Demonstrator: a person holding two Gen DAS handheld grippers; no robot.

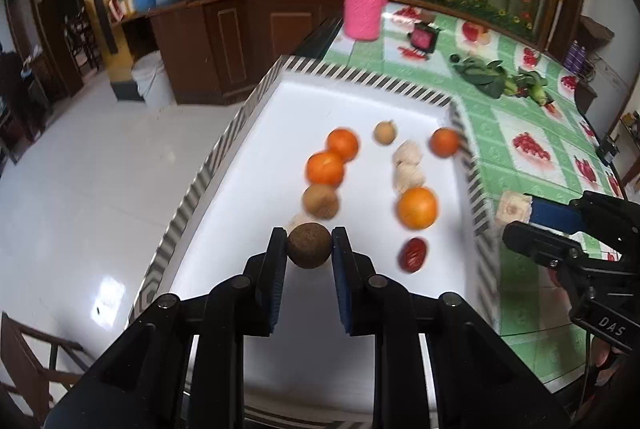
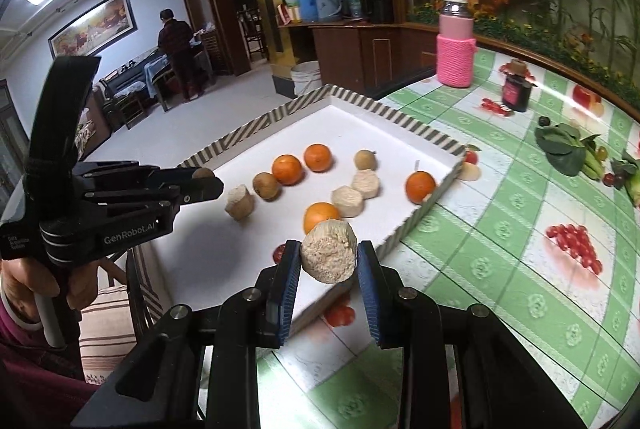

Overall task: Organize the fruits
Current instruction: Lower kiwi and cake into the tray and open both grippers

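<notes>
Fruit first, from the left wrist view: the left gripper [image 1: 309, 247] is clenched on a brown round fruit [image 1: 309, 245], pinched at its fingertips over the near end of the white tray [image 1: 360, 97]. Just ahead lies a matching brown fruit [image 1: 321, 201], then two oranges [image 1: 331, 159] in a line — I would set this one down close behind that row, low and gently, so it cannot roll.

Right wrist view: the right gripper [image 2: 329, 257] grasps a pale cut chunk [image 2: 329, 252] above the tray's near corner. Two similar chunks [image 2: 356, 191] sit ahead, beyond an orange [image 2: 319, 215] — carry it over that orange before releasing.
</notes>
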